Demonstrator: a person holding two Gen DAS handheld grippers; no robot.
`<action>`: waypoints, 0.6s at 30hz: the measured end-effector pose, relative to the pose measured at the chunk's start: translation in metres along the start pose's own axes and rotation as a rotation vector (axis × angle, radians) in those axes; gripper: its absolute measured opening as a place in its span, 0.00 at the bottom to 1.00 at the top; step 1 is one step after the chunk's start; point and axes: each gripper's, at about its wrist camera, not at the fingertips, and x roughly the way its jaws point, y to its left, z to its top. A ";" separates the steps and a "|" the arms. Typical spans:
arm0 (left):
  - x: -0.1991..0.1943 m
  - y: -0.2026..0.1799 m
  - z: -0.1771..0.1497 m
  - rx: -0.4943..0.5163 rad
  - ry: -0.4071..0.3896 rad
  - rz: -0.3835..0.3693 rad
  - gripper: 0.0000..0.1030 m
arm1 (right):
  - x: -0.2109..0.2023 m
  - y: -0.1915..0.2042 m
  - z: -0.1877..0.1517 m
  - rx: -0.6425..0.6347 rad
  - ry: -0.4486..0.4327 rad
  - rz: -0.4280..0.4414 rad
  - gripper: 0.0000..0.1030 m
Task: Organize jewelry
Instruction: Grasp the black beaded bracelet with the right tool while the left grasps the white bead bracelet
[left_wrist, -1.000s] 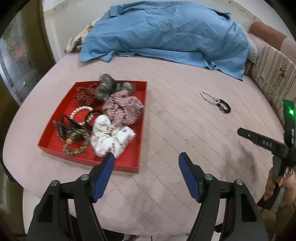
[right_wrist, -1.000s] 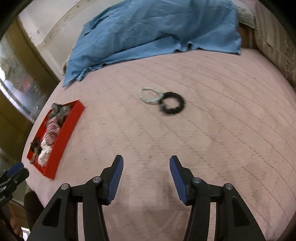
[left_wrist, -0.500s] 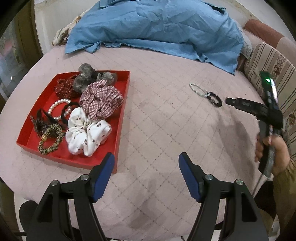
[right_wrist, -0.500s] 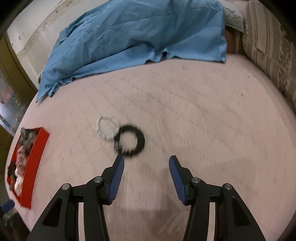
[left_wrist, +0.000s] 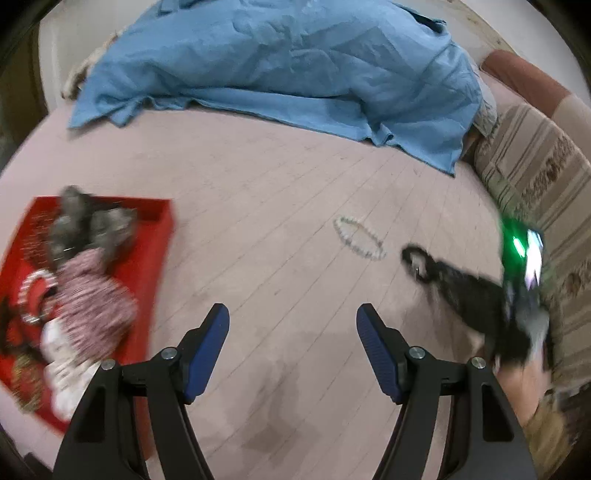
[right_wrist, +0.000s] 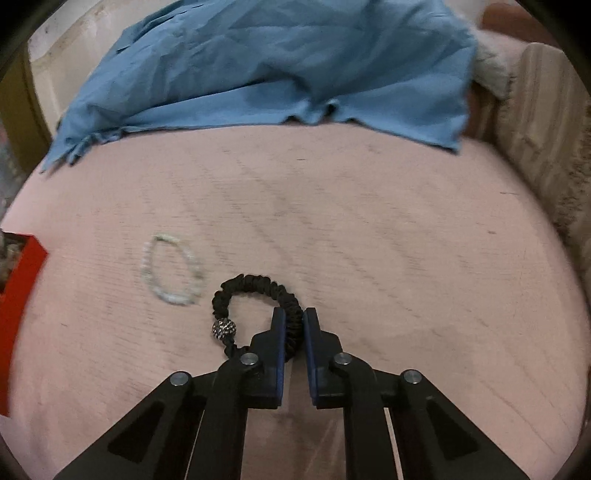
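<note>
A black scrunchie bracelet (right_wrist: 255, 286) with a sparkly bead lies on the pink bed cover. My right gripper (right_wrist: 294, 317) is shut on its right side; it also shows blurred in the left wrist view (left_wrist: 424, 264), with the bracelet (left_wrist: 415, 258) at its tip. A pale bead bracelet (right_wrist: 171, 271) lies just left of the black one, also in the left wrist view (left_wrist: 360, 238). A red tray (left_wrist: 155, 236) at the left holds several scrunchies and bracelets. My left gripper (left_wrist: 291, 325) is open and empty above the cover.
A blue cloth (left_wrist: 280, 62) covers the back of the bed, also in the right wrist view (right_wrist: 266, 62). Striped cushions (left_wrist: 535, 173) line the right side. The tray's corner (right_wrist: 22, 266) shows at the left edge of the right wrist view.
My right gripper moved forward to the black bracelet and shut on it. My left gripper swung right, so the tray slid to the left of its view.
</note>
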 end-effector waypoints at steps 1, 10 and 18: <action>0.007 -0.002 0.004 -0.009 0.008 -0.006 0.68 | -0.002 -0.007 -0.004 0.019 -0.009 0.004 0.10; 0.099 -0.044 0.051 0.042 0.059 0.020 0.48 | 0.000 -0.045 -0.016 0.172 -0.050 0.177 0.11; 0.137 -0.068 0.062 0.139 0.061 0.108 0.42 | 0.004 -0.046 -0.015 0.178 -0.037 0.218 0.11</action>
